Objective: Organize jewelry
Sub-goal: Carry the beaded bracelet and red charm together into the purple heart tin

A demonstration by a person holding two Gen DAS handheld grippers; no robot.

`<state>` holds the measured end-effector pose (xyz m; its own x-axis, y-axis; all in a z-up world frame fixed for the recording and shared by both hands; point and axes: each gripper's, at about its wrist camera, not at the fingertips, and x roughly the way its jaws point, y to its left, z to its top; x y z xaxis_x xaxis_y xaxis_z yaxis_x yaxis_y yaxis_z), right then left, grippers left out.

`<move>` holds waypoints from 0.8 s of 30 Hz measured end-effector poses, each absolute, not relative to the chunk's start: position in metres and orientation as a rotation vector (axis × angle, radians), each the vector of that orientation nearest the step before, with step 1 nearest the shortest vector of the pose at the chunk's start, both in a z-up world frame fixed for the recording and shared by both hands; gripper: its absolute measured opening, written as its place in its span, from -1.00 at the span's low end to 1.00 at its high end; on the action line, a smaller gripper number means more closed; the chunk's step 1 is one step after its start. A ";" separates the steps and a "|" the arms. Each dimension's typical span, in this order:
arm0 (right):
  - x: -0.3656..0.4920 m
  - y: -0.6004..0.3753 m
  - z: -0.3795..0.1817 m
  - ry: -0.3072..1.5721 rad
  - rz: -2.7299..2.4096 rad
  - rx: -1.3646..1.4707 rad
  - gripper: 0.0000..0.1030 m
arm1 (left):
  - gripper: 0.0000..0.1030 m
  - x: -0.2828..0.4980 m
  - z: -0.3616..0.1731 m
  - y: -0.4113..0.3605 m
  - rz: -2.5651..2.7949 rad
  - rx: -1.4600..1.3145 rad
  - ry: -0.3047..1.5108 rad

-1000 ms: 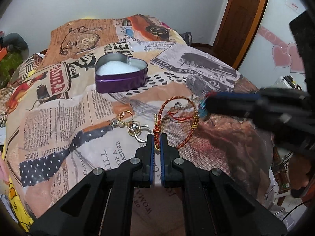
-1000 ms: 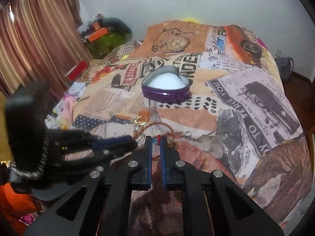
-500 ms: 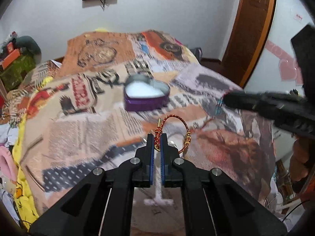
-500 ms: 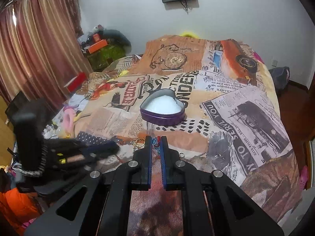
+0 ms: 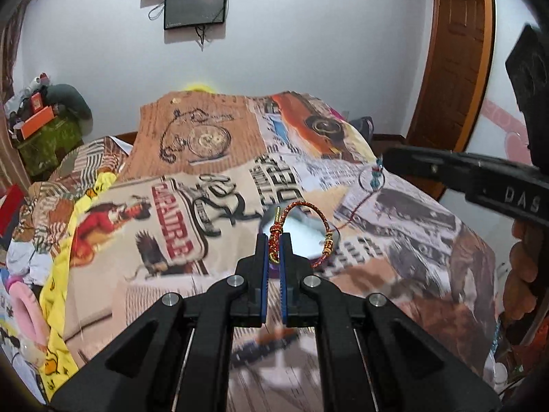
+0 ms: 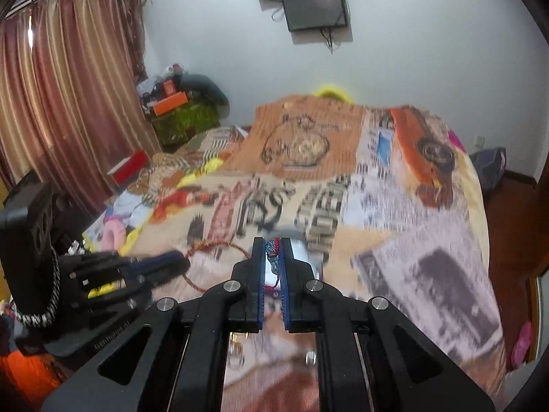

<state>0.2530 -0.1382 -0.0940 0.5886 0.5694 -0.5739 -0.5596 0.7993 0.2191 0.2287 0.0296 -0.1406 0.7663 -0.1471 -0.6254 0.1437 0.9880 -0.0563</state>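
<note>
Between the left gripper's (image 5: pixel 273 245) closed fingers sits the knot of a red-and-gold braided bracelet (image 5: pixel 317 221), its loop hanging in the air over the blurry heart-shaped tin (image 5: pixel 302 228). Right gripper (image 6: pixel 273 255) is clamped on a blue-and-red beaded piece (image 6: pixel 272 257), a thin ring (image 5: pixel 371 179) dangling below. Both float above the newspaper-print bedspread (image 5: pixel 192 185).

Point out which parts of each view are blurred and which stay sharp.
Left wrist view: the left claw and its red braided bracelet are crisp; the bedspread below smears with motion, far wall sharp. Right wrist view: the right claw is sharp, but the bedspread prints streak heavily; fisheye bends both edges.
</note>
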 end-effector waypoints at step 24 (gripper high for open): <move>0.331 -0.108 -0.192 1.031 0.656 -0.029 -0.87 | -0.92 0.304 -0.204 0.023 -0.182 0.026 0.830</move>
